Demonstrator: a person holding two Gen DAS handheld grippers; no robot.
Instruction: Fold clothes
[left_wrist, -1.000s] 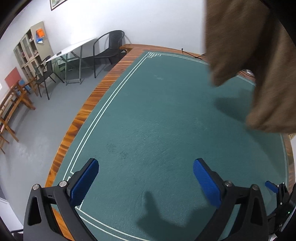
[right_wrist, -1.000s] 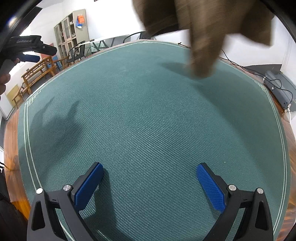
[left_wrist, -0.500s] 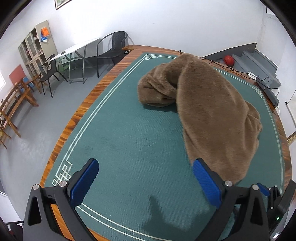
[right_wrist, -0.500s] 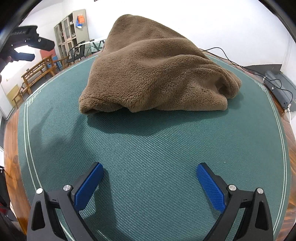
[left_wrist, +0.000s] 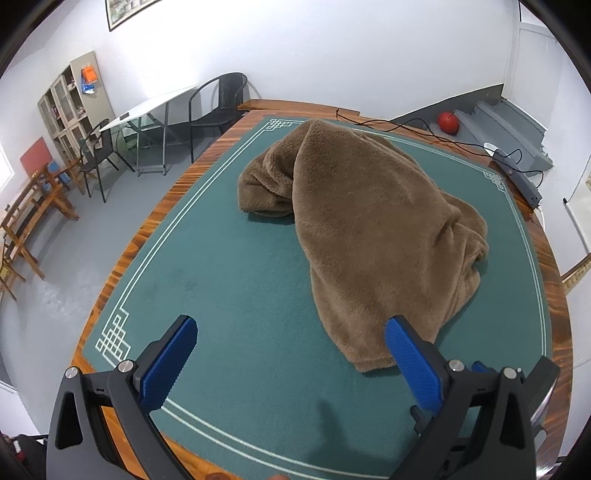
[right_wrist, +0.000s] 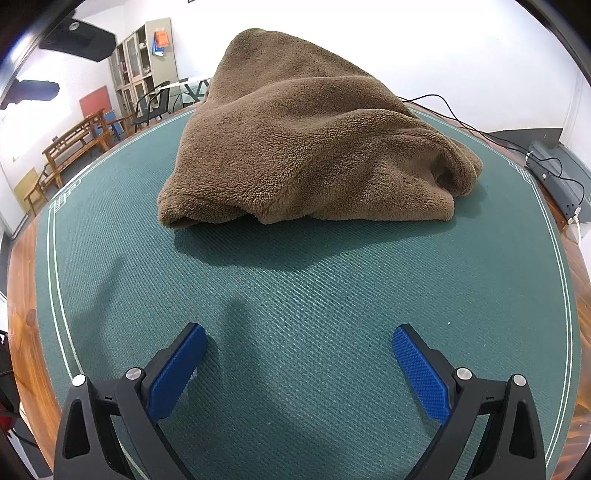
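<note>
a brown fleece garment (left_wrist: 373, 236) lies in a rumpled heap on the green mat (left_wrist: 229, 280) covering the wooden counter (left_wrist: 122, 258). the left hand-held gripper (left_wrist: 291, 354) hovers with its blue pads spread wide, empty, its right pad at the heap's near edge. the right hand-held gripper (right_wrist: 299, 354) is likewise wide apart and empty, short of the garment (right_wrist: 306, 144).

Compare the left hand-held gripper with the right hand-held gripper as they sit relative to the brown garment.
The left hand-held gripper has one blue fingertip overlapping the near edge of the brown garment in its view; the right hand-held gripper has bare green mat between it and the garment. The left sees the garment running away lengthwise; the right faces its broad side. Both are open and hold nothing.
</note>
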